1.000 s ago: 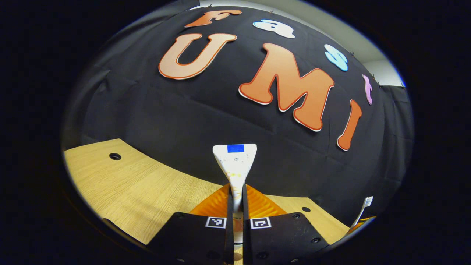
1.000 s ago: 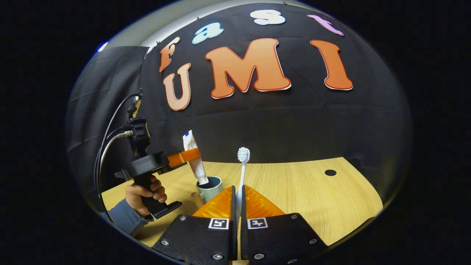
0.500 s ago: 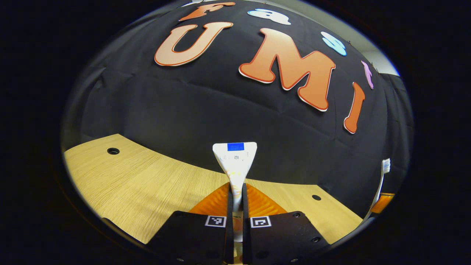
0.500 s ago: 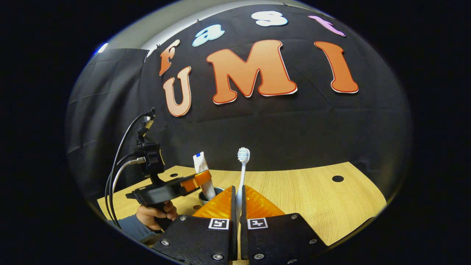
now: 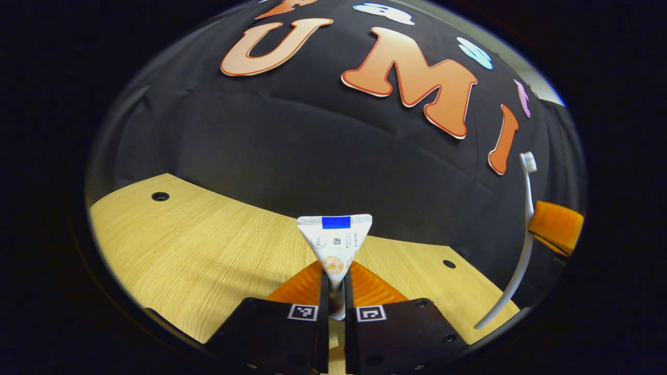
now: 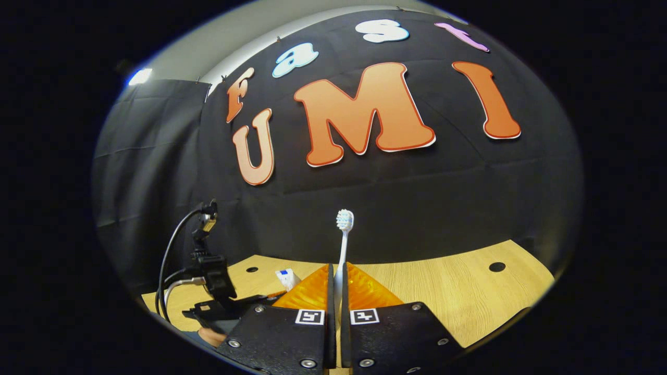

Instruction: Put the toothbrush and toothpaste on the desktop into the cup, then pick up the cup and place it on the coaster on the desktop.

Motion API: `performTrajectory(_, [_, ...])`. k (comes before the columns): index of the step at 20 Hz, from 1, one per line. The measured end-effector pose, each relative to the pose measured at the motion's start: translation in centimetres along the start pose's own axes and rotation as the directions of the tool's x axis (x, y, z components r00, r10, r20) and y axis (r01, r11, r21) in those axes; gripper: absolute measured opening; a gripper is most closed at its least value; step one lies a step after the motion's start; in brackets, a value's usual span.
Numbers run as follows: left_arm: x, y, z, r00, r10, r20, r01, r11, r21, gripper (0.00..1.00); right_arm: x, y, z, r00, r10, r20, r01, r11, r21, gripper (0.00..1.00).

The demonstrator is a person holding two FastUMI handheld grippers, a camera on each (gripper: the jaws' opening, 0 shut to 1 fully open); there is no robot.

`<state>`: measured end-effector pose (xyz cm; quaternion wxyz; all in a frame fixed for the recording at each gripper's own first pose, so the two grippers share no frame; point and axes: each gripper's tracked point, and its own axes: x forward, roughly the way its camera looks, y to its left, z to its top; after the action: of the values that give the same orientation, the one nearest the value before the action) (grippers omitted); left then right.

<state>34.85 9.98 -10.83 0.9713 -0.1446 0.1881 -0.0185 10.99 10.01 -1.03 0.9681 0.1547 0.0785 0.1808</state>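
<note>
Toothpaste (image 5: 335,245) stands upright, pinched in your left tongs (image 5: 333,291) above the counter (image 5: 198,245); your right tongs (image 6: 336,291) clamp the toothbrush (image 6: 342,245), bristles up, level.

A light wooden table (image 5: 208,250) runs up to the black cloth wall (image 5: 292,151); small round holes (image 5: 160,196) pierce the tabletop near that wall.

Toothpaste (image 5: 335,245) lowered w/ left gripper (image 5: 336,284); right gripper (image 6: 336,291) rose
</note>
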Motion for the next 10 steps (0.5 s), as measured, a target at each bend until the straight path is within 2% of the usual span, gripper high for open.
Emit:
performTrajectory(2, [-1.0, -0.5, -0.1, 1.000, -0.029, -0.003, 0.029, 0.999, 0.019, 0.22, 0.9, 0.3, 0.1, 1.000, 0.005, 0.008, -0.005, 1.000, 0.010, 0.04])
performTrajectory(3, [-1.6, -0.6, 0.2, 0.999, -0.034, 0.012, 0.033, 0.999, 0.030, 0.32, 1.2, 0.6, 0.2, 1.000, 0.009, 0.011, -0.009, 1.000, 0.013, 0.04])
performTrajectory(6, [-3.7, 0.1, 1.4, 0.999, -0.029, 0.043, 0.027, 0.998, 0.061, 0.44, 2.0, 1.6, 0.9, 0.998, 0.051, 0.044, -0.053, 0.997, 0.049, 0.04])
performTrajectory(7, [-4.6, 0.3, 2.1, 0.998, -0.032, 0.061, 0.028, 0.997, 0.068, 0.43, 2.3, 1.8, 1.1, 0.997, 0.057, 0.055, -0.061, 0.996, 0.060, 0.04])
performTrajectory(8, [-5.7, 0.5, 2.5, 0.996, -0.033, 0.077, 0.026, 0.996, 0.084, 0.47, 2.6, 1.8, 1.2, 0.996, 0.060, 0.068, -0.064, 0.996, 0.065, 0.04])
performTrajectory(10, [-7.5, 1.2, 3.5, 0.993, -0.022, 0.115, 0.009, 0.993, 0.114, 0.63, 3.3, 1.8, 1.7, 0.994, 0.055, 0.090, -0.062, 0.996, 0.071, 0.04])
